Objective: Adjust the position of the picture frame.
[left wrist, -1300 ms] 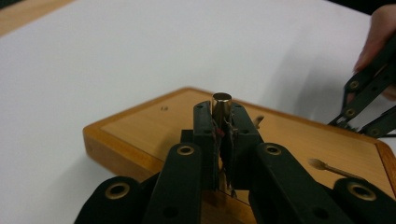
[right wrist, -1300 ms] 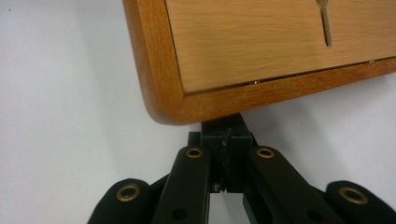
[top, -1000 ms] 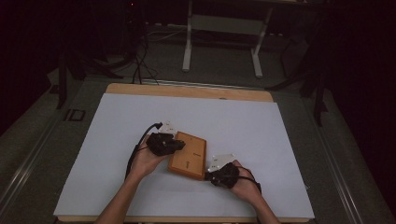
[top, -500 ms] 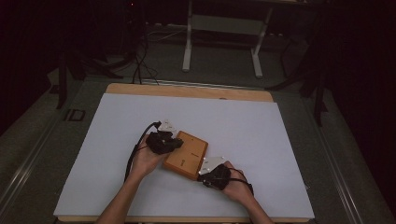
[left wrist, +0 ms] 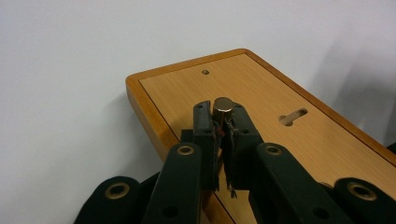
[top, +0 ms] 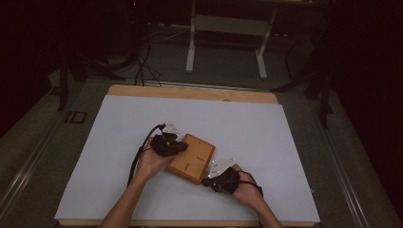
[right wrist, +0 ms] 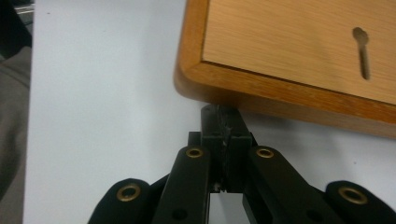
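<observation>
A person works at a white-topped desk (top: 266,128), a tool in each hand, over a flat wooden board (top: 191,158) that lies a little left of the middle, toward the near edge, turned at an angle to the desk's sides. The board has a raised darker rim, a small round hole and a keyhole-shaped slot (left wrist: 293,115) in its paler face.

The left tool (top: 172,145) sits over the board's left corner. Seen from the left gripper view, its black jaws are closed narrowly on a small metal cylinder (left wrist: 223,106), which stands upright between the tips just above the board's face, near the rim; whether the cylinder touches the wood cannot be told.

The right tool (top: 209,181) lies at the board's near edge. In the right gripper view its jaws are pressed together with nothing between them, their tips tucked against the underside of the rim at a rounded corner (right wrist: 189,84) of the board.

Both forearms reach in from the near edge, and a black cable (top: 138,159) trails back from the left tool along the wrist. Beyond the far edge of the desk stands a pale metal frame (top: 225,33) on the dim floor.
</observation>
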The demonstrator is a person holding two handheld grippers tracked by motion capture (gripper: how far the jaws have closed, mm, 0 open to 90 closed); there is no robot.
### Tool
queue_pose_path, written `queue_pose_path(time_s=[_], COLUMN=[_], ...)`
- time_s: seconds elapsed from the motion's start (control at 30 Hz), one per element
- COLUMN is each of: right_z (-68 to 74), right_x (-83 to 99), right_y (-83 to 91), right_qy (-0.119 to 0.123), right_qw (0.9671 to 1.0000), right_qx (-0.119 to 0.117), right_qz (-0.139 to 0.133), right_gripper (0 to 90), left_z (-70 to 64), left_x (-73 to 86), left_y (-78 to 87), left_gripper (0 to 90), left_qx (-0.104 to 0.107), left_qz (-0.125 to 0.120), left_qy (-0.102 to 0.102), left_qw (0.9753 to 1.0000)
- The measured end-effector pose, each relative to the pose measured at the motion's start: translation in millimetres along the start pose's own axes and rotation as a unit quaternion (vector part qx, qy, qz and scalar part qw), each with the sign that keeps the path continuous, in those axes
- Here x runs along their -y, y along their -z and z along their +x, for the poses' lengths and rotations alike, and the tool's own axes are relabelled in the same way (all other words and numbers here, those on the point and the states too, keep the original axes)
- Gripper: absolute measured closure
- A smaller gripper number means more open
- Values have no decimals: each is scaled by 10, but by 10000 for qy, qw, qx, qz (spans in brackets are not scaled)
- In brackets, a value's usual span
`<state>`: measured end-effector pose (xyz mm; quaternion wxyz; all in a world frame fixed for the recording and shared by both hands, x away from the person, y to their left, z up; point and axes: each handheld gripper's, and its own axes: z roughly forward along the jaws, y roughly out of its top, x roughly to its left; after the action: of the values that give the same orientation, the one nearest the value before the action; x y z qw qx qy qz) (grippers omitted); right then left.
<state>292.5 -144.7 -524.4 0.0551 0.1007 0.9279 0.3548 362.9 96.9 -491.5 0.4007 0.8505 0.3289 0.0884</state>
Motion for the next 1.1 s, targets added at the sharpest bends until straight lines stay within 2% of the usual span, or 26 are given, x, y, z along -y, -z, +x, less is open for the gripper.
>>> queue_pose_path(time_s=[0.1,0.27,0.33,0.4,0.5,0.63,0.77,0.87,1.0,1.1], right_z=[-15,-85,-80,-46,6,70,105,110,61,-36], right_x=[16,67,62,30,-8,-76,-103,-114,-88,-31], right_y=[14,54,58,33,-1,-17,-43,-61,-37,46], right_qy=[-14,-279,-247,-168,-71,57,115,126,93,-13], right_qw=[10000,9995,9995,9997,9998,9998,9997,9997,9997,9998], right_qx=[54,43,58,91,42,-21,-102,-144,-189,-141], right_qz=[-9,-157,-169,-151,-166,-175,-170,-155,-99,-108], right_gripper=[898,900,900,900,900,900,900,900,900,900], left_z=[1,29,32,10,-25,-38,-53,-35,-20,-37], left_x=[-4,-5,-8,-27,-50,-57,-58,-50,-40,-46], left_y=[-3,-23,-23,-9,19,10,-39,-76,-104,-117], left_gripper=[851,852,851,851,851,851,850,850,850,850], left_qx=[27,32,19,-65,-135,-66,-10,28,106,130], left_qz=[17,28,30,-5,10,-22,-16,1,23,1], left_qy=[1,54,45,-157,-321,-410,-430,-345,-272,-261], left_qw=[10000,10000,10000,9999,9994,9991,9991,9994,9996,9996])
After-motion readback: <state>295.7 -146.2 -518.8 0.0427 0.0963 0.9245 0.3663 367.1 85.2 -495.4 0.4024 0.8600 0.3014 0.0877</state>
